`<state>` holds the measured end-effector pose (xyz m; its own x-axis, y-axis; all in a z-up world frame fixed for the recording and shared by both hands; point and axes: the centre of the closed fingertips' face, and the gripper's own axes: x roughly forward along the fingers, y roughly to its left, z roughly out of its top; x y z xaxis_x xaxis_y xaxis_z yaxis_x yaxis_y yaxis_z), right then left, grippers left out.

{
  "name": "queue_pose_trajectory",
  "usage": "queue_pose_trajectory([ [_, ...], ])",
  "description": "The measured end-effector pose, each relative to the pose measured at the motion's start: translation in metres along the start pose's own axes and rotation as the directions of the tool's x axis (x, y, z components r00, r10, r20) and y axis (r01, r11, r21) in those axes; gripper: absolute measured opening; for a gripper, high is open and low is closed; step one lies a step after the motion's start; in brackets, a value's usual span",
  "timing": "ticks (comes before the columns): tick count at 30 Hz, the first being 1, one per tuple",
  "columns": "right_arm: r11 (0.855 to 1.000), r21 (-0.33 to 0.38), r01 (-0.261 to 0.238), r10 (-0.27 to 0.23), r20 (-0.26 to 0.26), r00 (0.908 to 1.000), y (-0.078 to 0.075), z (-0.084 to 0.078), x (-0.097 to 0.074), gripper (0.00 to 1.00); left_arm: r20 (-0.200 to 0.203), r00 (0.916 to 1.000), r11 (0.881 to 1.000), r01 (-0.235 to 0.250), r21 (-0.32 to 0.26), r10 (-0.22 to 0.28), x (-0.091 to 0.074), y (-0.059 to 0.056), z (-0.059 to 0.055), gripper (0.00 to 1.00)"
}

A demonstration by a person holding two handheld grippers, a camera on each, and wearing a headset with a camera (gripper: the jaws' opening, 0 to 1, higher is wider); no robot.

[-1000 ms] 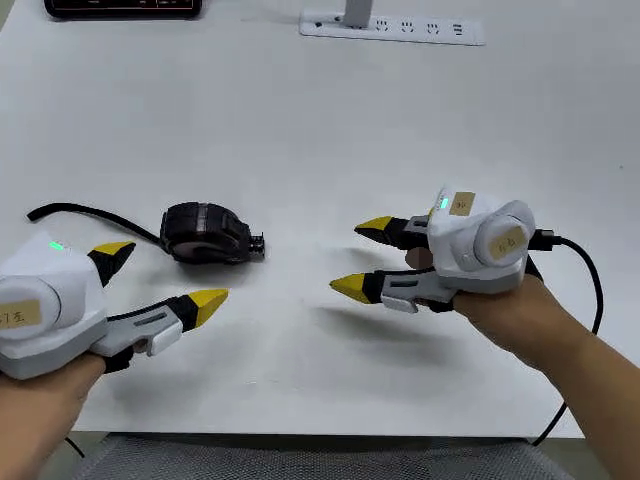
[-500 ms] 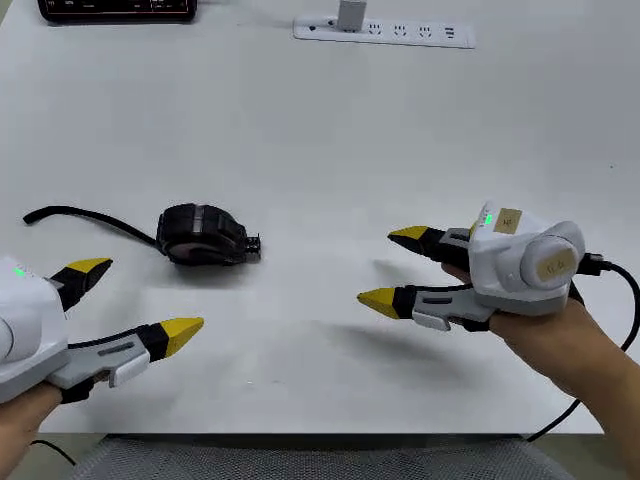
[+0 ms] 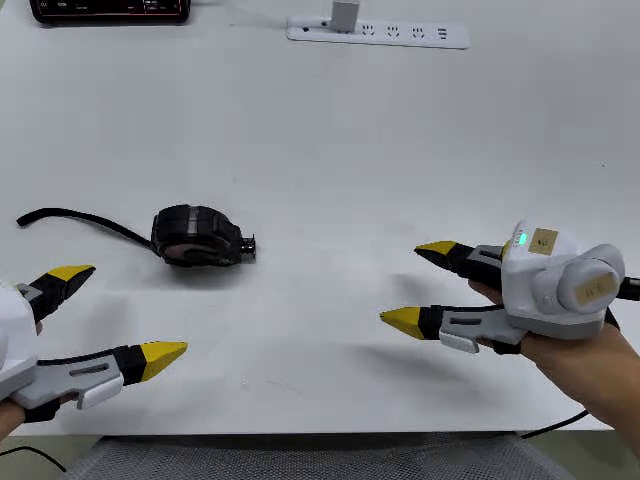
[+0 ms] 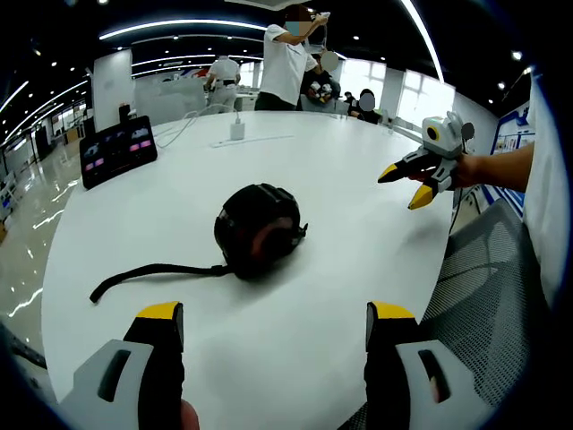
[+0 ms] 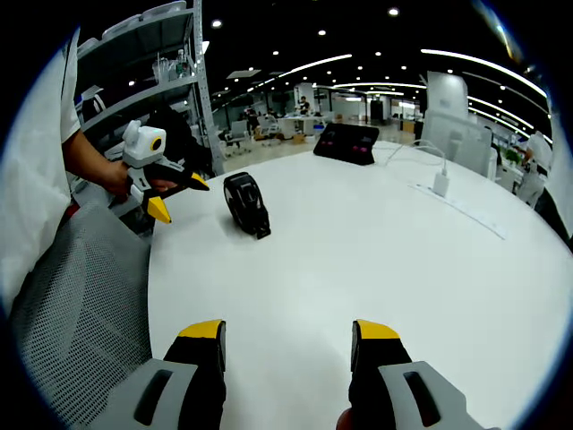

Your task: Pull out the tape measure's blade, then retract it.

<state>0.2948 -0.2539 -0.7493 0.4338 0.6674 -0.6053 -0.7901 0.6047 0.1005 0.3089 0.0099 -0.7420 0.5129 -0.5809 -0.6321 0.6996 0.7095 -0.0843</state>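
Note:
The black tape measure [image 3: 198,236] lies on the white table, blade drawn in, its black wrist strap [image 3: 70,219] trailing left. It also sits ahead of the left gripper's jaws [image 4: 260,230] and far off to the left for the right gripper [image 5: 247,203]. My left gripper [image 3: 118,312] stands open at the near left, below the tape measure and apart from it. At the near right, well away from the tape measure, my right gripper [image 3: 420,285] is open and holds nothing. The two grippers also look at each other: right gripper [image 4: 410,184], left gripper [image 5: 175,195].
A white power strip [image 3: 378,31] with a plug lies at the table's far edge, and a dark tablet [image 3: 110,9] at the far left. A cable [image 3: 555,428] hangs off the near edge by my right hand. A mesh chair [image 5: 76,296] stands by the table.
Both grippers have drawn back toward the near edge and further apart, left to the left, right to the right. The tape measure lies where it was.

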Motion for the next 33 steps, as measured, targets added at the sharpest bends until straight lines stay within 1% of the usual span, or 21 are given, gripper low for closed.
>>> queue_pose_trajectory([
  [3,1.0,0.006,0.007,-0.007,-0.002,1.0,0.001,-0.003,-0.005,0.55,-0.001,1.0,1.0,0.003,0.006,-0.003,-0.001,0.0,0.001,0.81],
  [5,1.0,0.009,0.011,-0.011,-0.006,0.9999,0.002,-0.005,-0.01,0.56,0.0,0.9999,1.0,0.013,0.016,-0.013,-0.001,-0.001,0.001,0.8],
  [8,1.0,-0.004,0.018,-0.018,-0.031,0.9994,0.003,-0.012,-0.015,0.57,-0.01,0.9998,1.0,0.016,0.025,-0.016,-0.001,-0.002,-0.001,0.8],
  [10,1.0,-0.003,0.021,-0.021,-0.031,0.9993,0.004,-0.014,-0.018,0.57,-0.014,0.9996,0.999,0.023,0.027,-0.023,-0.001,-0.002,-0.003,0.8],
  [13,0.999,-0.004,0.033,-0.033,-0.042,0.9986,0.003,-0.018,-0.023,0.59,-0.023,0.9994,0.999,0.028,0.046,-0.027,-0.002,-0.002,-0.005,0.81],
  [16,0.999,0.006,0.045,-0.045,-0.04,0.9982,0.002,-0.02,-0.029,0.61,-0.017,0.9993,0.998,0.035,0.055,-0.034,-0.004,-0.003,-0.004,0.83],
  [22,0.998,0.028,0.058,-0.057,-0.036,0.9977,0.005,-0.025,-0.037,0.63,-0.023,0.9988,0.995,0.045,0.084,-0.043,-0.005,-0.003,-0.004,0.85],
  [24,0.998,0.029,0.062,-0.061,-0.039,0.9974,0.006,-0.027,-0.039,0.64,-0.022,0.9987,0.994,0.047,0.098,-0.045,-0.005,-0.002,-0.004,0.86],
  [25,0.998,0.029,0.063,-0.062,-0.04,0.9973,0.006,-0.027,-0.04,0.64,-0.028,0.9986,0.993,0.047,0.109,-0.044,-0.004,-0.002,-0.004,0.86],
  [26,0.997,0.031,0.066,-0.065,-0.043,0.997,0.007,-0.029,-0.041,0.65,-0.036,0.9984,0.99,0.048,0.132,-0.044,-0.004,-0.002,-0.005,0.86],
  [30,0.997,0.012,0.077,-0.076,-0.063,0.9951,0.009,-0.036,-0.044,0.67,-0.038,0.998,0.988,0.055,0.144,-0.05,-0.003,-0.002,-0.006,0.86],
  [33,0.997,0.009,0.079,-0.079,-0.062,0.995,0.011,-0.038,-0.046,0.68,-0.042,0.9979,0.982,0.056,0.178,-0.049,-0.003,-0.003,-0.005,0.86],
])
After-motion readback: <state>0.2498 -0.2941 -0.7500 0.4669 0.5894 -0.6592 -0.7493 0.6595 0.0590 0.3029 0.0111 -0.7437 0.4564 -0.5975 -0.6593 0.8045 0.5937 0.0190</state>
